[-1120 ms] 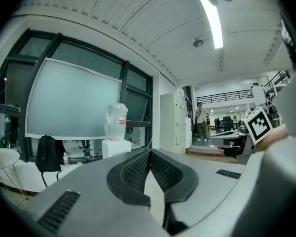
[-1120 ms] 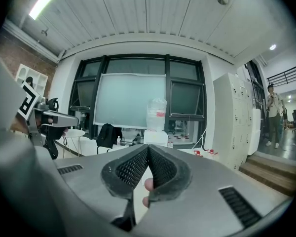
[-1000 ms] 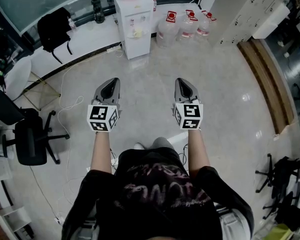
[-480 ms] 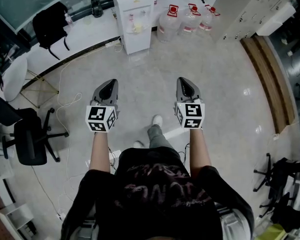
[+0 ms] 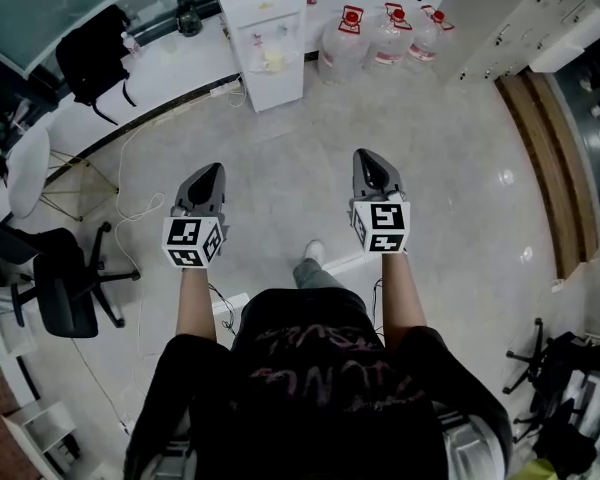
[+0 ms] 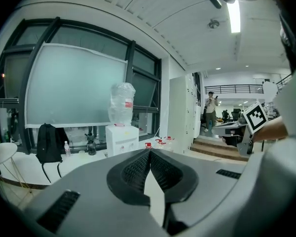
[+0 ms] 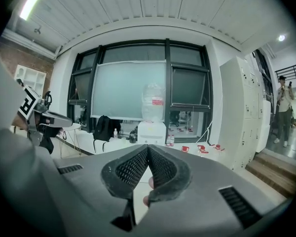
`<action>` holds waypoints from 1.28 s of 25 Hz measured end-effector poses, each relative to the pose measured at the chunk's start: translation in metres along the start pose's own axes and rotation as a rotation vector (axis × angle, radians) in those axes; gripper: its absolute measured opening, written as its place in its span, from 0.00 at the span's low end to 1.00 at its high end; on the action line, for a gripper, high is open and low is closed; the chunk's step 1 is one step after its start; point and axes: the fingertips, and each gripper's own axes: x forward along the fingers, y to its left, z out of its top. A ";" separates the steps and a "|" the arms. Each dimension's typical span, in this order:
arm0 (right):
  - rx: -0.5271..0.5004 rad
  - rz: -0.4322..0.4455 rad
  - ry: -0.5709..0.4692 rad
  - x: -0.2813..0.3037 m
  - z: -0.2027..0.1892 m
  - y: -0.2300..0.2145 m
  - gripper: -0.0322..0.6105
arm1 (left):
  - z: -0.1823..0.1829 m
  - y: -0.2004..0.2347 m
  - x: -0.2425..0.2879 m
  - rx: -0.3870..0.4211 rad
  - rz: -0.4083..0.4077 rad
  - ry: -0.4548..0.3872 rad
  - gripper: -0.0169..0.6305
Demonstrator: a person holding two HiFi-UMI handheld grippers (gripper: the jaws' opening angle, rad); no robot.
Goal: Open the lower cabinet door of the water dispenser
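White box-shaped water dispenser (image 5: 262, 43) stands on the floor at the top of the head view, against a low white ledge (image 5: 170, 73) under the window. It is well ahead of both grippers. Its lower cabinet door (image 5: 277, 83) looks shut; too small for more detail. Clear inverted water bottle (image 6: 122, 102) sits on top of the dispenser. Three clear water jugs with red caps (image 5: 383, 36) stand on the floor just right of it. Black backpack (image 5: 90, 58) rests on the ledge to the left, well apart from the dispenser. White cable (image 5: 130, 203) trails over the glossy pale stone floor (image 5: 290, 158). Black office chair (image 5: 65, 288) sits at far left.

Grey left gripper (image 5: 213, 170) and grey right gripper (image 5: 366, 156) are held side by side over bare floor, both aimed toward the dispenser and touching nothing. Left gripper fingers (image 6: 133, 169) are closed tip to tip with nothing between them. Right gripper fingers (image 7: 130, 169) are closed the same way, also empty. Person in a black printed t-shirt (image 5: 320, 378) holds both, one white shoe (image 5: 314, 252) forward.
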 end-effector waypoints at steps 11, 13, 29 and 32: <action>0.034 0.054 0.011 0.069 0.001 -0.051 0.07 | 0.011 0.014 0.063 -0.007 0.055 0.038 0.04; 0.035 0.061 0.020 0.079 0.004 -0.053 0.07 | 0.012 0.019 0.074 -0.008 0.054 0.044 0.04; 0.052 0.004 0.071 0.228 0.016 -0.057 0.07 | 0.012 0.107 0.217 -0.045 -0.052 0.073 0.04; 0.049 -0.007 0.084 0.252 0.011 -0.055 0.07 | 0.004 0.124 0.239 -0.054 -0.070 0.081 0.04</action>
